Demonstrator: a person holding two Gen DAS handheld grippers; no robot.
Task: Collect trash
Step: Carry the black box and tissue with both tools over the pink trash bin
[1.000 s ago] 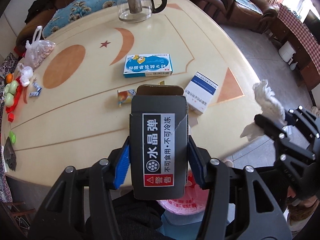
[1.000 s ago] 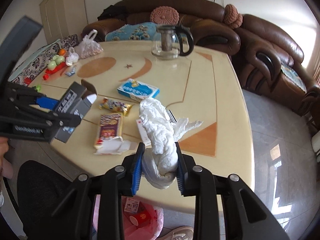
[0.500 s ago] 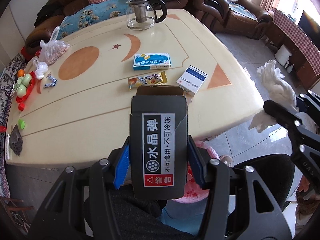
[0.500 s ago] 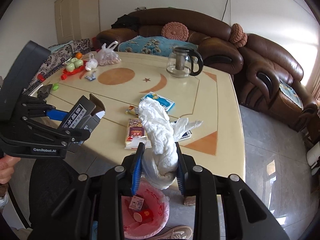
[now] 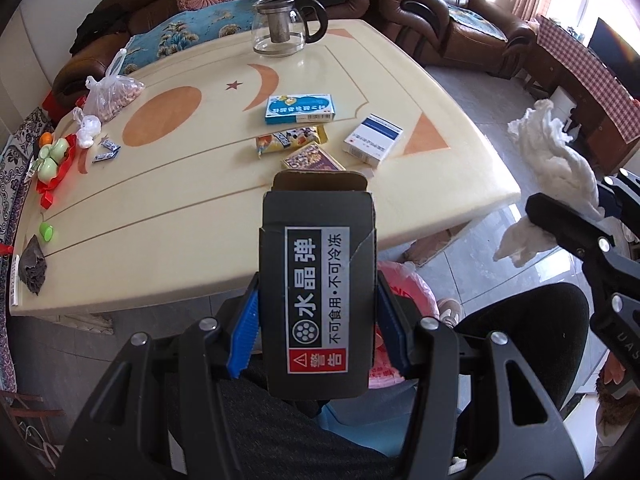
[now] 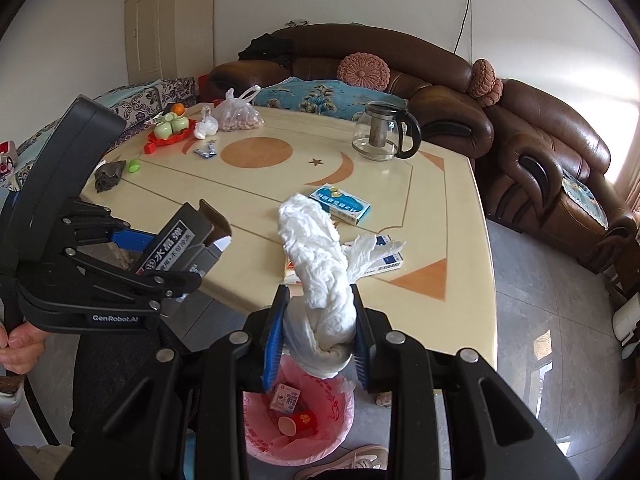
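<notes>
My left gripper (image 5: pixel 318 324) is shut on a black carton with Chinese print (image 5: pixel 318 300), held in front of the table's near edge; the carton also shows in the right wrist view (image 6: pixel 182 246). My right gripper (image 6: pixel 318 340) is shut on a wad of white tissue (image 6: pixel 320 264), which also shows in the left wrist view (image 5: pixel 556 160). It hangs above a bin lined with a pink bag (image 6: pixel 336 436) on the floor, holding a small carton and a red cup. The bag shows partly behind the carton in the left wrist view (image 5: pixel 404 284).
On the cream table (image 5: pixel 200 208) lie a blue box (image 5: pixel 300 109), a white and blue box (image 5: pixel 374 140), a snack wrapper (image 5: pixel 290 140), a purple packet (image 5: pixel 312 158), a glass teapot (image 5: pixel 284 26), a bag of nuts (image 5: pixel 114 92) and a red fruit tray (image 5: pixel 54 160). Brown sofas (image 6: pixel 552 176) stand behind.
Both grippers have pulled back and up from the table with their loads. The pink bin has come into fuller view under the right gripper.
</notes>
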